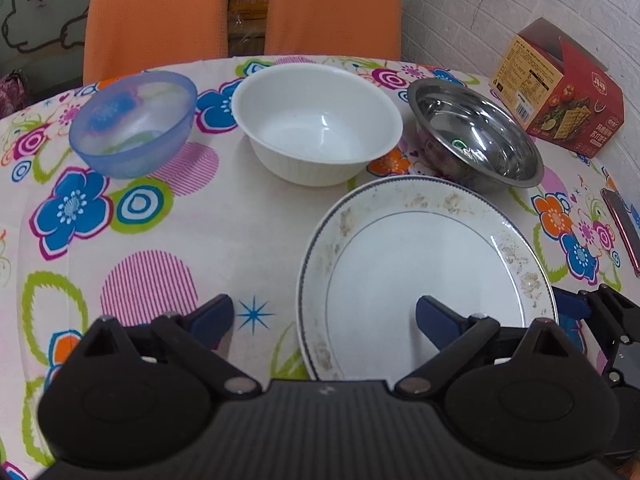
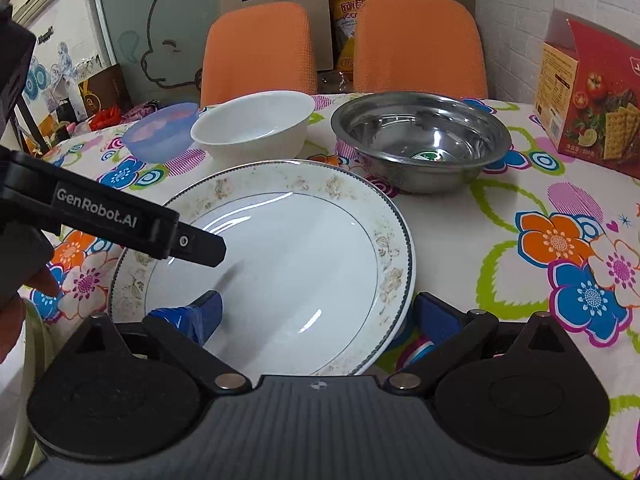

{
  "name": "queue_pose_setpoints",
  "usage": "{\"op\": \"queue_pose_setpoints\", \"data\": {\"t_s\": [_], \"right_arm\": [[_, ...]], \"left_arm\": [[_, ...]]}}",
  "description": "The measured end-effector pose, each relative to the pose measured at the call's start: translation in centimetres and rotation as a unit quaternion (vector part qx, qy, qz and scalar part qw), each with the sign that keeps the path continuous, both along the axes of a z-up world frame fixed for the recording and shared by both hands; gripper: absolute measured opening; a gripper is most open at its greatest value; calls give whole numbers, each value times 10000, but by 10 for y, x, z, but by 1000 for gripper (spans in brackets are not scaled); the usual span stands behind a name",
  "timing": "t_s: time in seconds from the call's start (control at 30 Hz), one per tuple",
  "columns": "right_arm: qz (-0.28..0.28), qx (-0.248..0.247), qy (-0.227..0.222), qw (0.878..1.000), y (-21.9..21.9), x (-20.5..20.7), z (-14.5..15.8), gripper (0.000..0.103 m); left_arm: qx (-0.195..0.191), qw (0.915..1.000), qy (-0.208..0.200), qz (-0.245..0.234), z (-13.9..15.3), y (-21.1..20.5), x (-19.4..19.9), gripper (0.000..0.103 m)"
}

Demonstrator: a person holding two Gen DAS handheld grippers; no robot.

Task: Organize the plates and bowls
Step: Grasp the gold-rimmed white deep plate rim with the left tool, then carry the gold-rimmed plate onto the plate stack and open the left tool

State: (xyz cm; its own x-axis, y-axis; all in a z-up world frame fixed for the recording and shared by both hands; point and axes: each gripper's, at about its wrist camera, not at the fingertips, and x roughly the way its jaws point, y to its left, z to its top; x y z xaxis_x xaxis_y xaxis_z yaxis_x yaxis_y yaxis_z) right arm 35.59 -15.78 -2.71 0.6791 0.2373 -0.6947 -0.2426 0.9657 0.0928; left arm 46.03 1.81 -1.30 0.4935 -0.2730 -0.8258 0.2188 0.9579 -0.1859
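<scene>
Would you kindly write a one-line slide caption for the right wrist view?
Open right claw straddles the plate rim, with blue bowl, white bowl and steel bowl behind.

- left wrist view looks steeply down over the worktop [image 1: 248, 236], close above the plate's [image 1: 420, 264] left edge.
- right wrist view sits lower, just right of it, facing the chairs [image 2: 260, 48].
- both share plate, three bowls, box.

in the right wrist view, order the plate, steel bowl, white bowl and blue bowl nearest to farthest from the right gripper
1. plate, under the right gripper, whose open jaws straddle its rim
2. steel bowl, ahead right
3. white bowl, ahead left
4. blue bowl, far left
</scene>
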Motion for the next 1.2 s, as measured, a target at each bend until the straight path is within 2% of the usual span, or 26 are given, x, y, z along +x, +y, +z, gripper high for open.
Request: {"op": "queue_pose_setpoints", "data": {"t_s": [0.07, 0.13, 0.17, 0.2, 0.4, 0.43, 0.5, 0.57, 0.67, 0.77, 1.03, 1.2], "right_arm": [[31, -91, -84, 9999, 2, 1, -1, 91], [30, -72, -169, 9998, 1, -1, -2, 91], [37, -61, -212, 9997, 0, -2, -3, 91], [27, -51, -255, 9997, 1, -2, -3, 91], [-46, -73, -247, 9997, 15, -5, -3, 91], [-74, -74, -269, 9996, 16, -5, -3, 91], [-92, -65, -250, 9996, 15, -4, -3, 91], [-222, -31, -180, 9996, 15, -4, -1, 91], [-355, 198, -209, 9990, 13, -14, 4, 91], [-380, 86, -473, 9981, 15, -26, 13, 91], [-423, 252, -719, 9962, 15, -49, 28, 91], [-309, 209, -986, 9944, 28, -73, 43, 91]], "left_arm": [[90, 9999, -54, -26, 0, -3, -1, 95], [226, 9996, -134, -46, 0, -6, -3, 88], [342, 9992, -202, -47, 1, -7, -6, 80], [429, 9987, -257, -49, 0, -9, -6, 79], [403, 9986, -332, 78, 0, -13, -9, 77], [389, 9987, -339, 55, 1, -16, -10, 74], [316, 9989, -327, -61, 3, -20, -13, 56], [296, 9993, -216, -57, 5, -25, -13, 55], [124, 9999, -106, -30, 9, -22, -17, 45], [100, 9996, -262, -100, 18, -22, -29, 45], [-61, 9991, -409, -31, 34, -15, -55, 45], [-97, 9975, -693, 71, 51, -3, -86, 45]]}}
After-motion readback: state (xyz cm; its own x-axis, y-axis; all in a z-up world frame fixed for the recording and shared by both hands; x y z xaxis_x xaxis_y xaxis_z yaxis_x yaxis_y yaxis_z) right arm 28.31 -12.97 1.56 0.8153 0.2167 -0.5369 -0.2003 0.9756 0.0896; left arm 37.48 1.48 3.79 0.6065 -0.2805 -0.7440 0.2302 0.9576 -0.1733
